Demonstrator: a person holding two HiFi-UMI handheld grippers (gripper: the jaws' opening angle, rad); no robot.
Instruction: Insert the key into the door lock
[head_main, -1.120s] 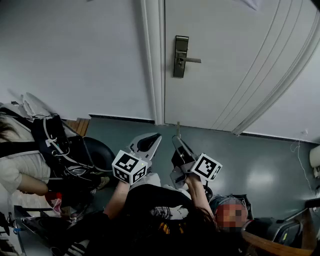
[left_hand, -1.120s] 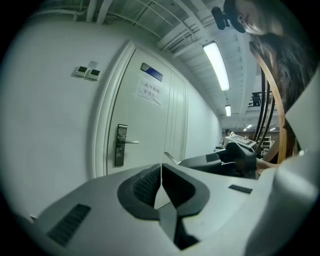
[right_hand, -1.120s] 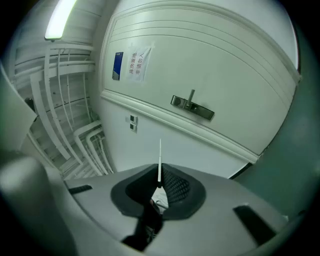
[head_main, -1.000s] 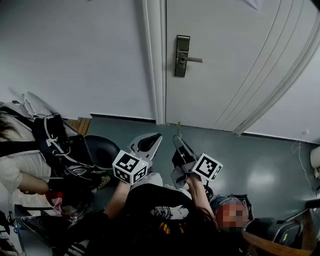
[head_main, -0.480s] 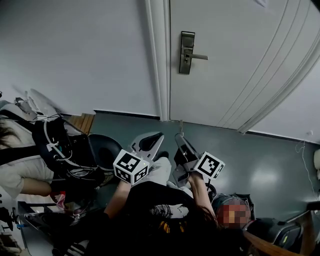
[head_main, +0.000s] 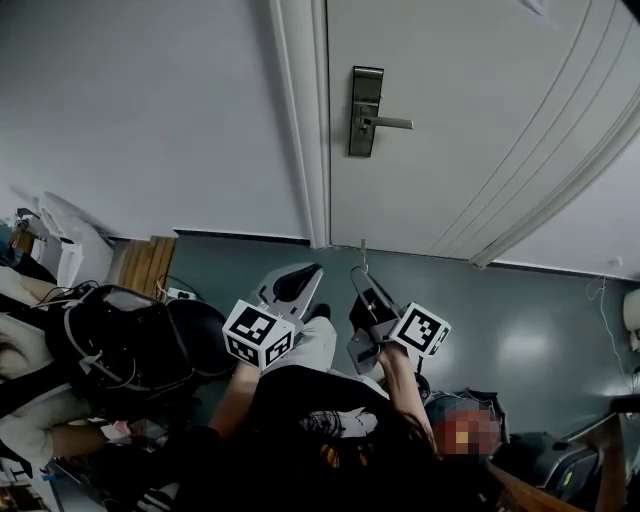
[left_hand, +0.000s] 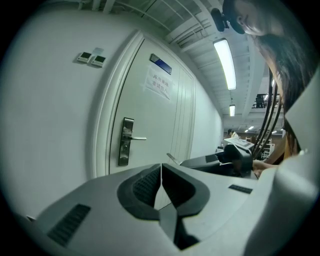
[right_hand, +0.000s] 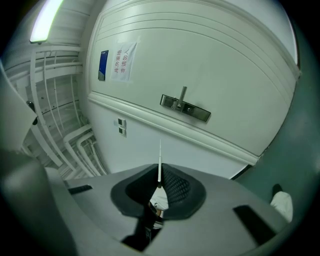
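Head view: the key (head_main: 362, 254) is hovering low, well below the door lock (head_main: 365, 110). Left gripper view: the left gripper (left_hand: 161, 167) is sitting squeezed together on nothing. Right gripper view: the right gripper (right_hand: 159, 182) is pinching that key, blade sticking out.

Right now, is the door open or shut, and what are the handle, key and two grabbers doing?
door: shut.
door handle: level, not pressed.
key: pinched in the right gripper, tip poking forward, not in the lock.
right gripper: shut on the key.
left gripper: shut, holding nothing.
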